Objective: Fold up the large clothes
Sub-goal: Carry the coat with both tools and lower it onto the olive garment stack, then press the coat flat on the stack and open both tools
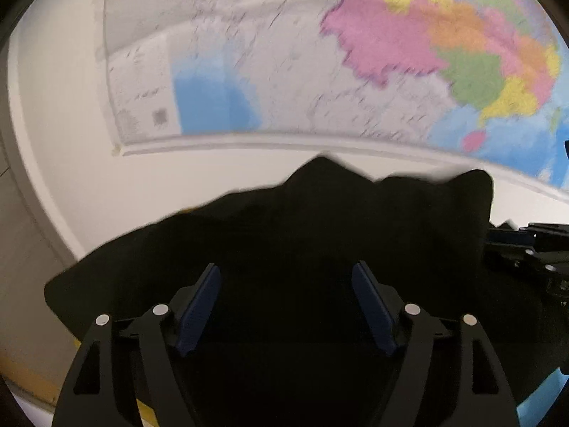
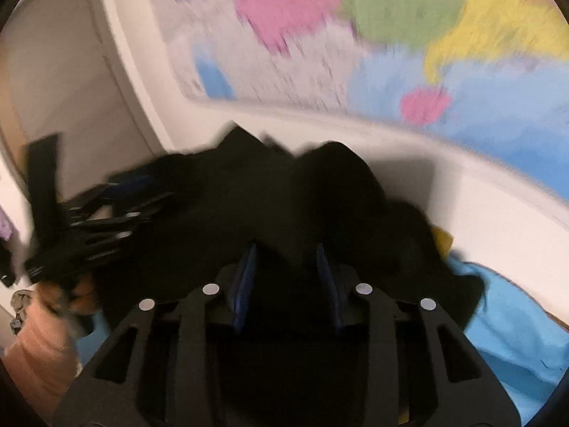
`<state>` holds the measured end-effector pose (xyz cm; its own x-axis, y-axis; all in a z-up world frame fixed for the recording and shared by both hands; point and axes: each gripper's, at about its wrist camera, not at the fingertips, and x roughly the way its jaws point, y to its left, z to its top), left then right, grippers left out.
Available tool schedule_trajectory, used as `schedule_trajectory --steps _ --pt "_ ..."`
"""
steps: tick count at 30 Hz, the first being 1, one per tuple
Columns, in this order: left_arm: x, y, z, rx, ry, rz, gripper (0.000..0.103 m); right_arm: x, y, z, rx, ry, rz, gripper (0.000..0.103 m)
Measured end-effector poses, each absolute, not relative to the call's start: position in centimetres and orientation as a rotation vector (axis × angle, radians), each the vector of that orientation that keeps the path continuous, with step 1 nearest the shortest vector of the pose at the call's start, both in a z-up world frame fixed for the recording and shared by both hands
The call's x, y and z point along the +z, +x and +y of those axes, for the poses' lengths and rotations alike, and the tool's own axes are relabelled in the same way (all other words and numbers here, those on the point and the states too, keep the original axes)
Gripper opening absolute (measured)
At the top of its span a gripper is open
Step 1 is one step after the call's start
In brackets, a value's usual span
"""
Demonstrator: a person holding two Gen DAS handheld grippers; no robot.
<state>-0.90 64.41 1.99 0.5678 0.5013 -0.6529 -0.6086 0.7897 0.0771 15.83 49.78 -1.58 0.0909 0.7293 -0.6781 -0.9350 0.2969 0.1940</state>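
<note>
A large black garment point(image 1: 320, 235) lies bunched in front of both grippers. In the left wrist view my left gripper point(image 1: 286, 277) is open, its blue pads wide apart over the cloth. The right gripper's body shows at that view's right edge point(image 1: 533, 252). In the right wrist view the same black garment point(image 2: 284, 199) is heaped ahead, and my right gripper point(image 2: 286, 249) has its blue pads partly closed with black cloth lying between them. The left gripper shows blurred at the left point(image 2: 106, 220). This view is motion-blurred.
A coloured wall map point(image 1: 355, 53) hangs on the white wall behind; it also shows in the right wrist view point(image 2: 391, 35). Light blue cloth point(image 2: 515, 320) lies at the lower right, with a yellow patch point(image 2: 442, 242). A pink sleeve point(image 2: 39, 348) is at the lower left.
</note>
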Motion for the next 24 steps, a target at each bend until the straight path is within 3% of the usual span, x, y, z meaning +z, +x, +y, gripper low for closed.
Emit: schedule_trajectory --steps 3,6,17,24 --pt "1.3 -1.5 65.9 0.673 -0.215 0.727 0.072 -1.9 17.7 49.7 1.276 -0.217 0.888 0.034" --pt "2.0 -2.7 65.5 0.681 -0.207 0.682 0.072 -0.3 16.8 47.3 1.252 -0.221 0.774 0.045" --pt "3.1 -6.1 58.9 0.606 -0.123 0.584 0.080 1.1 11.0 40.5 1.410 -0.241 0.569 0.048" --pt "1.4 -5.4 59.0 0.628 -0.152 0.630 0.082 -2.1 11.5 41.7 1.380 -0.290 0.658 0.051"
